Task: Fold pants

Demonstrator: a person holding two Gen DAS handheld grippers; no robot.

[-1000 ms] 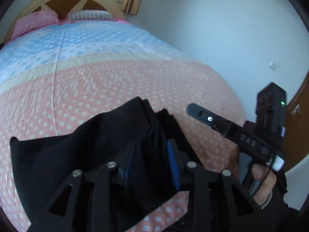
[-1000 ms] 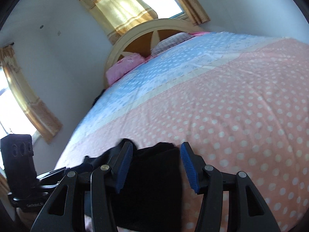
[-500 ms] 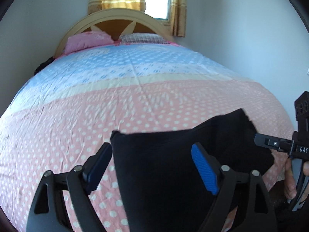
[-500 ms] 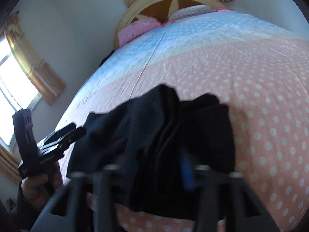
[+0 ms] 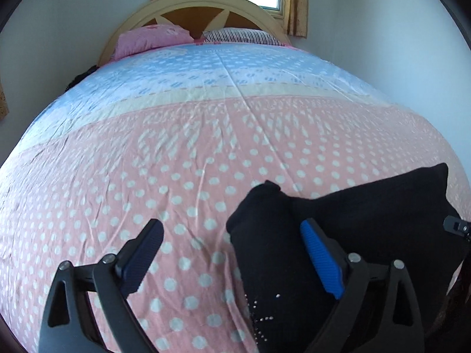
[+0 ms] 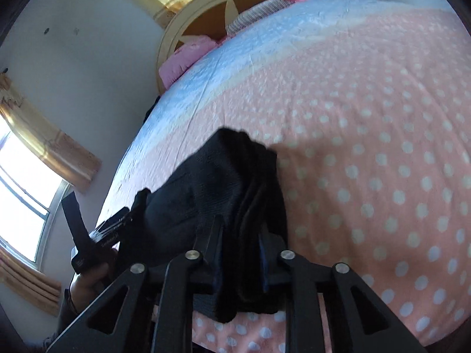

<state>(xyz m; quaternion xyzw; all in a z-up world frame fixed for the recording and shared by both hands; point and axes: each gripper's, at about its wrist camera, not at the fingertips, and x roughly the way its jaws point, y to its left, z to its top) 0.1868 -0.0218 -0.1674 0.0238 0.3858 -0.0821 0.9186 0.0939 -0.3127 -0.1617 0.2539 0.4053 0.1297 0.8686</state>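
Pants (image 5: pixel 353 235), a black bundle on the bed (image 5: pixel 206 147) near its foot, run away from the right tongs (image 6: pixel 240 250), which pinch their near end, while the left tongs (image 5: pixel 232 253), newly spread wide and empty, straddle their left edge.

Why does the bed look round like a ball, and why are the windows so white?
Both wrist views: the fisheye lens bulges the bed; right wrist view: daylight blows out the side window and the polka dots look slightly smeared; left wrist view: sharper, evenly lit.
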